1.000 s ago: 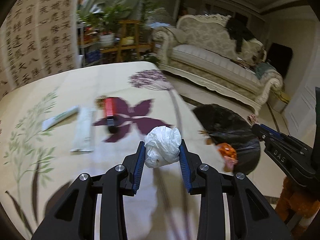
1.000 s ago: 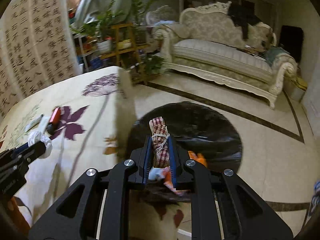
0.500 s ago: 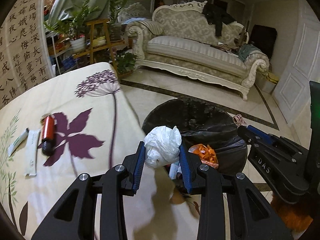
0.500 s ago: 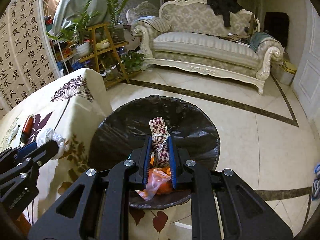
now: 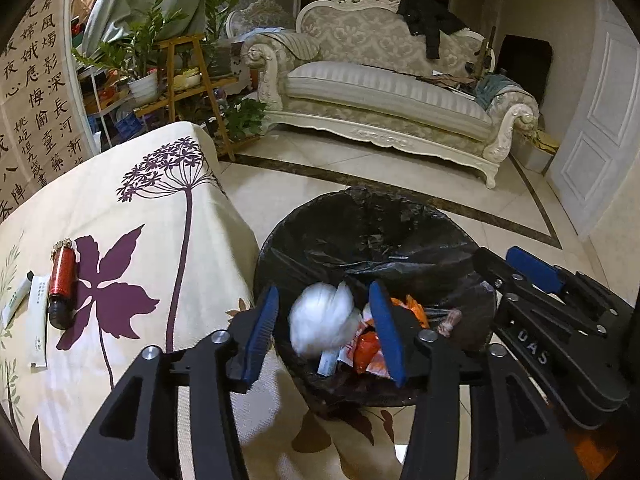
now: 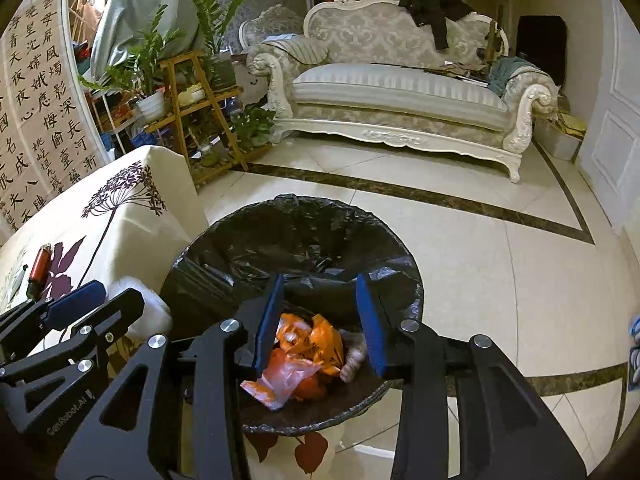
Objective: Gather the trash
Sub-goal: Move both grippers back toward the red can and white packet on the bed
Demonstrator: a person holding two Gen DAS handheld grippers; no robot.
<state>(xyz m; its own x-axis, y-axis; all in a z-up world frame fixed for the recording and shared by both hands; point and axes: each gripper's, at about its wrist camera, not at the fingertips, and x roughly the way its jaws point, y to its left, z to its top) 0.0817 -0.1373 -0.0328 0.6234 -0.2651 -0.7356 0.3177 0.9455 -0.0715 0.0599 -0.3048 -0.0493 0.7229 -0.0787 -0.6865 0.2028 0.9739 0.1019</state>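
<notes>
Black-lined trash bin (image 5: 360, 240), standing on the floor just off the table's near corner: holds orange wrappers (image 6: 308, 344) and other scraps. White crumpled wad (image 5: 324, 320): blurred, between my left gripper's (image 5: 326, 330) pads but touching neither; the jaws have just been opening, and I judge it to be dropping into the bin. Right gripper (image 6: 320, 320): jaws also just opened, nothing between them; the checked twist (image 5: 450, 318) appears to lie in the bin already. Still on the tablecloth (image 5: 132, 208), toward its left edge: red tube (image 5: 62, 280), white sachet (image 5: 38, 320), green-and-white tube (image 5: 16, 300), all close together. My estimate: two items delivered, three left to fetch.
</notes>
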